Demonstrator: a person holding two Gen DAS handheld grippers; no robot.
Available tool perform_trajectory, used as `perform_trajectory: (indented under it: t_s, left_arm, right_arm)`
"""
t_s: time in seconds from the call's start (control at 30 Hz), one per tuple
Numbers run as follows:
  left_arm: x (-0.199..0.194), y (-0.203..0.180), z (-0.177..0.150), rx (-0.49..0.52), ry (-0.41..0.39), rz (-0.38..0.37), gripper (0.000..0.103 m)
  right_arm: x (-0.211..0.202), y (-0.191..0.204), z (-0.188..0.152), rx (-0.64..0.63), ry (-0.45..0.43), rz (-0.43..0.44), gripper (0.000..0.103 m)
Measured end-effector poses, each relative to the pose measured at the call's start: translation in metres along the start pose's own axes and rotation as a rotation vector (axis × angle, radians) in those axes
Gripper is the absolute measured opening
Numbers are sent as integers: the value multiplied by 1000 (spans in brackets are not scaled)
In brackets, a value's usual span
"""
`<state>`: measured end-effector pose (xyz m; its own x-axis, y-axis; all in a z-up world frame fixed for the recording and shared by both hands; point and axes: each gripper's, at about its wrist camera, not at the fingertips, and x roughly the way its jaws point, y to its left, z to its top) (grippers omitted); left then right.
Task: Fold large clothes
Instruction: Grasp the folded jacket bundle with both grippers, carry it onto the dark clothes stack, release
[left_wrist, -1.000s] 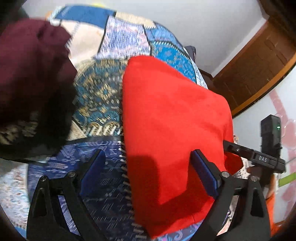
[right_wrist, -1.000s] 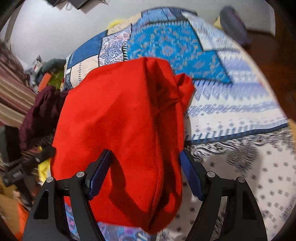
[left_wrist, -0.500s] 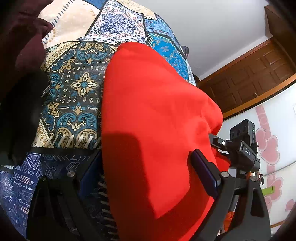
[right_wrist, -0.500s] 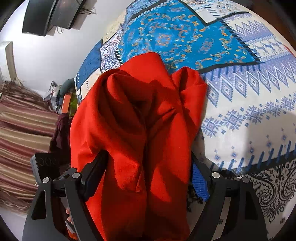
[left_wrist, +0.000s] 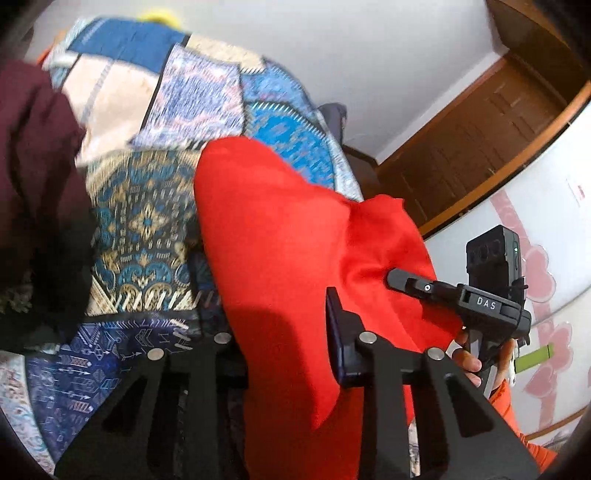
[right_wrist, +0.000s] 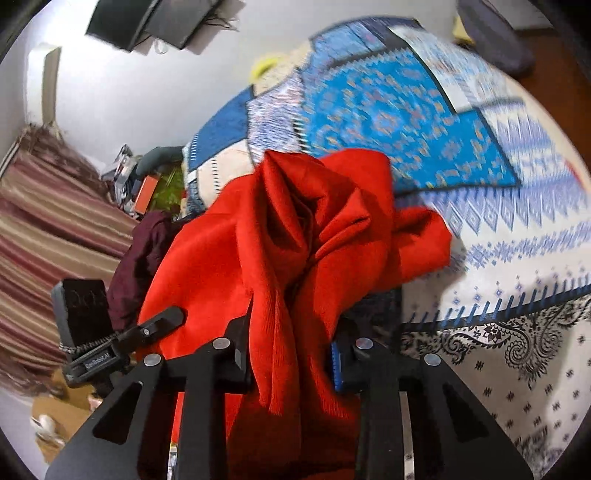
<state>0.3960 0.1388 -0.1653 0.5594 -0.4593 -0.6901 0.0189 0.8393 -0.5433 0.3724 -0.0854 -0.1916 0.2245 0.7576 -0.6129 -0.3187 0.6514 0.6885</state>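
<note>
The patchwork bedspread fills the upper frame, the red garment now lifted and bunched at centre where it lay flat a second ago. The left tongs and right tongs, spread before, are closing on its near edge, so the fold can begin.

White capital letters "DAS" stand on the black body of the right hand-held gripper, seen at the right of the left wrist view, just behind its fingers. In the right wrist view, a small pale label on the body of the left hand-held gripper, at the near left, carries a short word too blurred to read with certainty. No other text, number or sign is legible in either view.
</note>
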Motion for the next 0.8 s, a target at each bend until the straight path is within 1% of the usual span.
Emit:
perform_trajectory:
  t_s: [0.07,0.2,0.3,0.37,0.4,0.53,0.63,0.7,0.8]
  left_arm:
    - [-20,-10,5,30,-33,3,29]
    - [-77,-27,18,75,-130,-11,29]
    - [-124,-31,29,103,-202,-7,29]
    - [-148,-30,38,112,-240,1,29]
    - [-166,-27,43,118,-264,13,29]
    - [-219,-8,55,127,-328,66,29]
    - [-249,17,64,116,-372,108,29]
    - [-269,41,71,91,-396,139,29]
    - [-283,79,80,55,-410,183,29]
  right_arm:
    - [-11,17,4,-33,-24,-2,26]
    - [-37,64,13,-104,-89,26,26]
    - [-43,105,24,-164,-131,56,26]
    - [-40,129,30,-193,-147,77,26]
    - [-37,144,34,-211,-152,89,26]
    - [-10,194,46,-272,-157,128,26]
    - [17,224,54,-295,-141,159,26]
    - [43,245,60,-313,-124,176,26]
    - [85,272,64,-341,-97,187,26]
